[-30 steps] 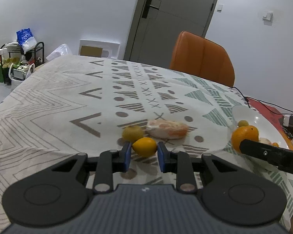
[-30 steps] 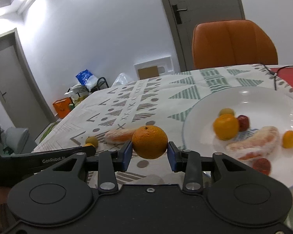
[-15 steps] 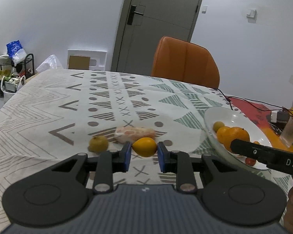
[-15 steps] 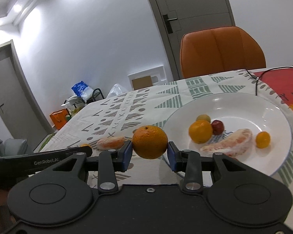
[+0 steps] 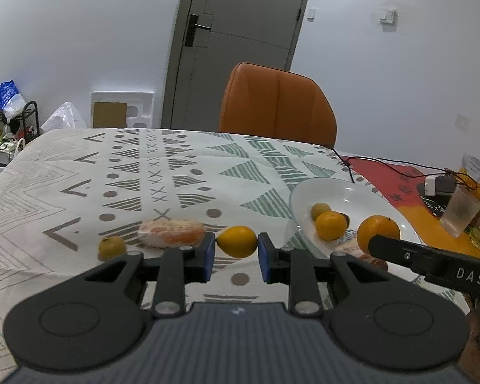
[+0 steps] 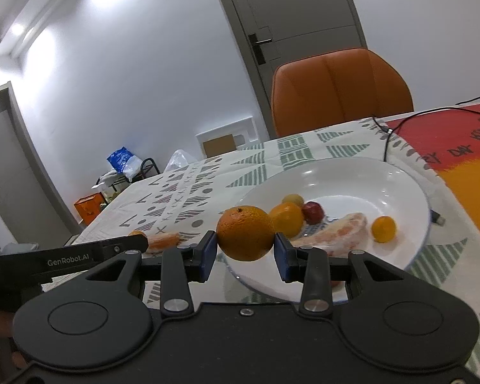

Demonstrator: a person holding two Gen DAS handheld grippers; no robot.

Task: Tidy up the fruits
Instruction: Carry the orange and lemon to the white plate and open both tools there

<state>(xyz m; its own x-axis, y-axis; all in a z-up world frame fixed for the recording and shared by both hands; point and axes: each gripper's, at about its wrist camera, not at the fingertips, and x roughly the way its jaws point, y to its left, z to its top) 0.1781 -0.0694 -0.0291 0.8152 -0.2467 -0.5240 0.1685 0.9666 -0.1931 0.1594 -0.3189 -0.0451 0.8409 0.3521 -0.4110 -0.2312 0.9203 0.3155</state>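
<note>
My left gripper (image 5: 236,256) is shut on a small yellow lemon (image 5: 236,241), held above the patterned tablecloth to the left of the white plate (image 5: 316,188). My right gripper (image 6: 244,251) is shut on a large orange (image 6: 245,233), held over the near left rim of the white plate (image 6: 412,182). In the left wrist view that orange (image 5: 378,229) shows over the plate behind the right gripper's black finger (image 5: 432,260). On the plate lie a smaller orange (image 6: 288,217), a red fruit (image 6: 313,212), a wrapped pomelo segment (image 6: 339,232) and a kumquat (image 6: 383,228).
On the cloth to the left lie a wrapped pomelo segment (image 5: 171,233) and a small yellowish fruit (image 5: 112,247). An orange chair (image 5: 276,104) stands at the table's far side. A black cable (image 5: 387,161), a plastic cup (image 5: 460,211) and a charger (image 5: 438,185) sit on the red mat at right.
Both grippers have moved to the right with their fruit. The plate now sits closer in both views, and the orange has come from over the cloth to over the plate's rim.
</note>
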